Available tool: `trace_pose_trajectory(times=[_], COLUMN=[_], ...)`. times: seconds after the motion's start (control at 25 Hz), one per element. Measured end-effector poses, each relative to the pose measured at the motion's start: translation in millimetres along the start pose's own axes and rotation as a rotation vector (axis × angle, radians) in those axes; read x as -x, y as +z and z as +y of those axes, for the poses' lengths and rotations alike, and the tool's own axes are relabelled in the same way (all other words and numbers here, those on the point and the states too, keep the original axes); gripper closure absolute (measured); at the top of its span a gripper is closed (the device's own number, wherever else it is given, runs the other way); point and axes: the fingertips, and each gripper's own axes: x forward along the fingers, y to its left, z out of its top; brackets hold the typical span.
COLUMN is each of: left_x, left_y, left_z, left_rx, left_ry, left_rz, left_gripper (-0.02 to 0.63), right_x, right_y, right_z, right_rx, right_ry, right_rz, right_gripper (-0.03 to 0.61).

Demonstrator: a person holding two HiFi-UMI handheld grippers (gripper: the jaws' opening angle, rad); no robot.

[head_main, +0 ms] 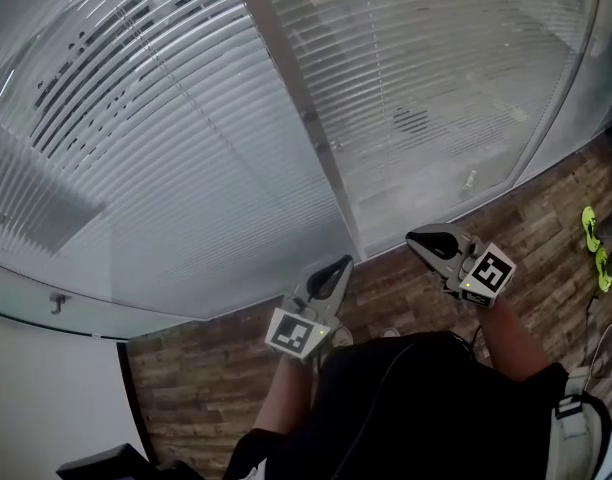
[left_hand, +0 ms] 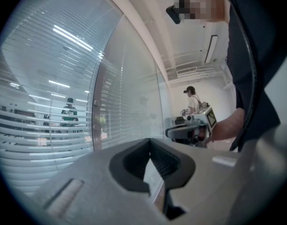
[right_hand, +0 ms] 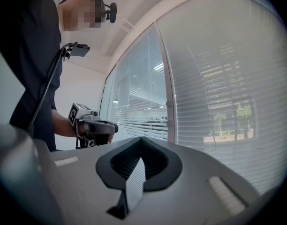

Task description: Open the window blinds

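Wood floor point(head_main: 201, 373) meets a glass wall where the window blinds point(head_main: 186, 168) hang lowered across both panes, just ahead of the left gripper point(head_main: 340, 265) and right gripper point(head_main: 416, 236), both level, clenched, grasping nothing.

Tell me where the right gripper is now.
In the head view the right gripper is at lower right, over the wooden floor, near the bottom of the window blinds and right of the left gripper.

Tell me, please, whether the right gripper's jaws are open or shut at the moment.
Shut. In the right gripper view, the jaws of the right gripper meet at the tips with nothing held between them.
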Motion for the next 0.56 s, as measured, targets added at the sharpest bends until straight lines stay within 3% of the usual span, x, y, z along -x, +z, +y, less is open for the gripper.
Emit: trace_pose_trajectory(times=[0.56], left_x=[-4.7], left_y=[3.3], left_z=[-1.6], left_rx=[-0.005], left_ry=[-0.004], left_rz=[0.002], left_gripper=[0.609], right_x=[5.2], right_y=[1.1], right_z=[-2.2], right_rx=[0.003], right_ry=[-0.004], right_rz=[0.016], right_gripper=[0.573])
